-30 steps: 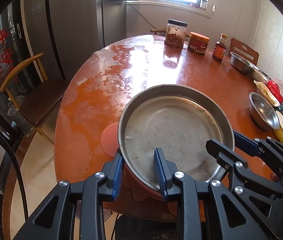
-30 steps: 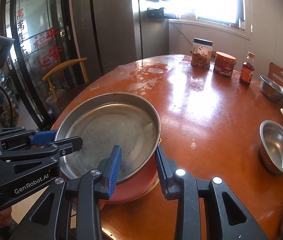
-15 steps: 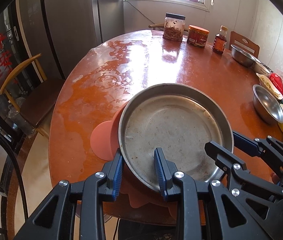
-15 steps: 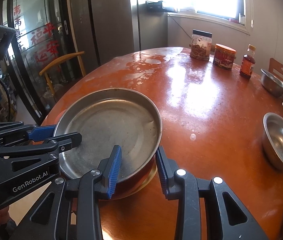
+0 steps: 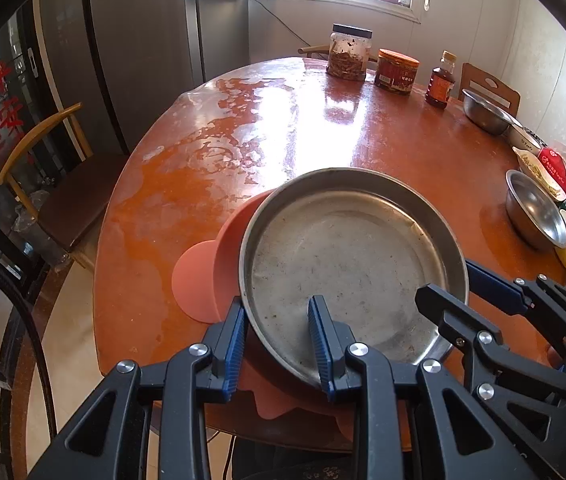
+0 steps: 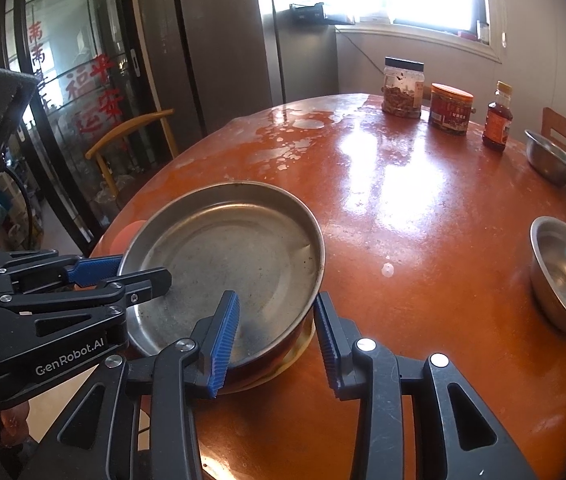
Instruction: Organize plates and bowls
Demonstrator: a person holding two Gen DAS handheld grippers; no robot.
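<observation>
Steel plate, round, shallow and scuffed grey inside, sits over a salmon-pink bowl at the near edge of a round, glossy red-brown desk. Two hand-held grippers meet it from the near side. Whether the plate rests its weight on the bowl or is carried just above it cannot be told.

The left gripper has its blue-padded fingers clenched on the plate's near wall. One finger is outside the rim and the other is inside on the plate's floor.

The right gripper straddles the rim further round, with one finger over the inside of the plate and the other just outside the rim. Its fingers have just been opening and now stand released, the plate wall between them but not pinched.

The pink bowl shows past the plate's left side, and a flat pink disc lies on the desk touching it.

At the far edge of the desk, in a row under a bright window, stand a clear jar with a black lid, a red tub with an orange lid and a small brown sauce bottle. A steel bowl sits well apart on the right side of the desk, and a second steel bowl is further back near the bottle.

A wooden chair with a dark seat stands off the desk's left side, before glass doors bearing red characters.
</observation>
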